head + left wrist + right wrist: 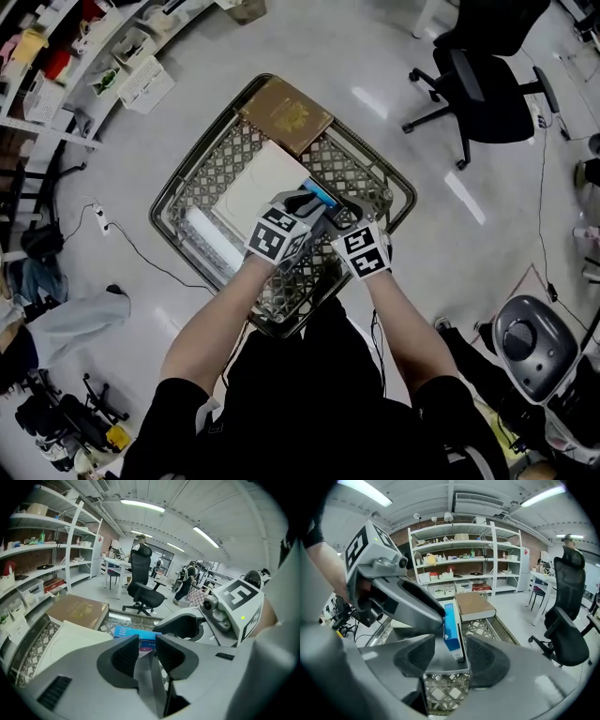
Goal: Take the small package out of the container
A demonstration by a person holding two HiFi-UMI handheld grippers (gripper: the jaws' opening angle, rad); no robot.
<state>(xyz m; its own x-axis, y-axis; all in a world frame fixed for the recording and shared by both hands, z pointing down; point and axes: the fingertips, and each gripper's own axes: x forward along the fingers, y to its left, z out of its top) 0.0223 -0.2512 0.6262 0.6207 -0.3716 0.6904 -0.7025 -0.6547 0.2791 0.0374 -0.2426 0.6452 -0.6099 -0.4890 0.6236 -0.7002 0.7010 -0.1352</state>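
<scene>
While the small package (451,625), a thin blue box, stands on its narrow edge over the container (217,159) near the middle of the head view, two grippers meet around it. The left gripper (309,202) seems to pinch the package near its top edge, with its jaws closed partway onto it. The right gripper (451,651) has its jaws spread wide. The package sits in the gap between them, and neither pad presses on it. So it looks like only the left gripper is carrying it. To do this step well, the left one should keep a firm, even squeeze and lift the package straight up, so it does not tip or slip back down. The right one should keep clear of the package and not bump it. Below the package, inside the woven container, lies a flat white box (262,183). A brown book (284,114) rests at the container's upper end. An office chair (483,84) stands well apart at the upper right of the head view.
</scene>
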